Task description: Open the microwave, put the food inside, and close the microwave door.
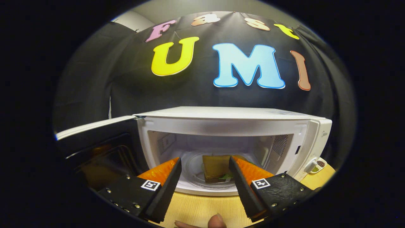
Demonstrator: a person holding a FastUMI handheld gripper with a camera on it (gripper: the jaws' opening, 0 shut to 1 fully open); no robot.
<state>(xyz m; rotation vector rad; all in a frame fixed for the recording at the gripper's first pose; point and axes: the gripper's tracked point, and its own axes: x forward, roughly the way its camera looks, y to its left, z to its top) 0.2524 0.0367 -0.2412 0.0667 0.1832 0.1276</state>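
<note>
A white microwave (227, 122) stands on the wooden table, its door (95, 139) swung wide open to the left. A sandwich (216, 167) lies on the glass turntable (197, 171) inside the cavity. My gripper (205, 164) is open, its fingertips at the mouth of the cavity. The sandwich sits just beyond them, in line with the gap, and neither finger touches it.
The wooden table (202, 209) runs under the fingers in front of the microwave. A small white dish (319, 166) with dark and green bits sits to the right of the microwave. A person's fingertips (215, 221) show below the gripper.
</note>
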